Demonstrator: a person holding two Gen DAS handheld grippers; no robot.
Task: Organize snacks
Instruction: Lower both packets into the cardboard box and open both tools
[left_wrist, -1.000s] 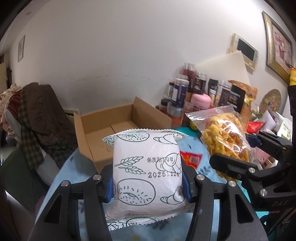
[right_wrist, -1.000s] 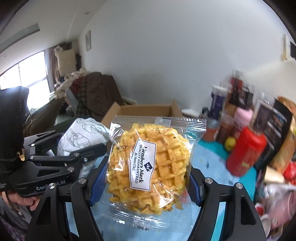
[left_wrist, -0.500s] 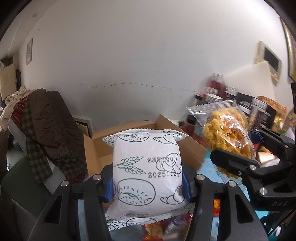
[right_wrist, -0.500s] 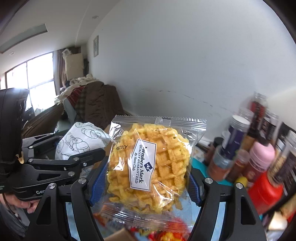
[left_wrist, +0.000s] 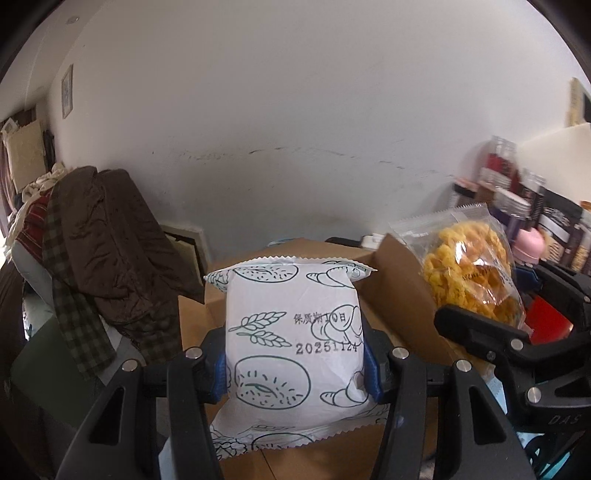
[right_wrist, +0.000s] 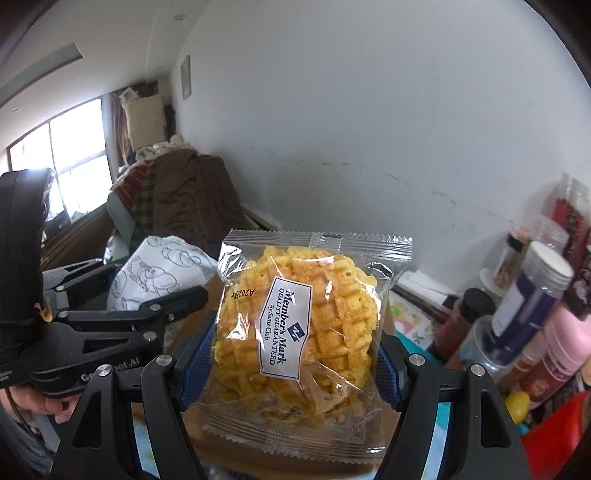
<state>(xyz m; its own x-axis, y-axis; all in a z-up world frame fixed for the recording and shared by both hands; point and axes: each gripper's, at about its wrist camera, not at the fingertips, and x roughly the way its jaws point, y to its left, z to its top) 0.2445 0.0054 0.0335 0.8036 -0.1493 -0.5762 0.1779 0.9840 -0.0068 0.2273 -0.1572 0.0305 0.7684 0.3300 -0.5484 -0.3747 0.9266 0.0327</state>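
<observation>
My left gripper (left_wrist: 295, 365) is shut on a white bread packet (left_wrist: 295, 332) printed with bread drawings and a date. It holds the packet upright over an open cardboard box (left_wrist: 399, 295). My right gripper (right_wrist: 295, 365) is shut on a clear packet of yellow waffle snack (right_wrist: 295, 332) with a white label. That packet also shows in the left wrist view (left_wrist: 469, 273), to the right above the box's flap. The white packet shows in the right wrist view (right_wrist: 159, 269), to the left.
Jars, bottles and a pink container (right_wrist: 565, 347) crowd the right side by the wall. A red container (right_wrist: 554, 435) and a yellow ball (right_wrist: 517, 406) sit low at the right. A chair draped with brown and checked clothes (left_wrist: 103, 251) stands at the left.
Both grippers have moved forward and left with their packets, closer to the cardboard box. The box now lies directly beneath and behind the packets, and the table's blue cloth has dropped from view.
</observation>
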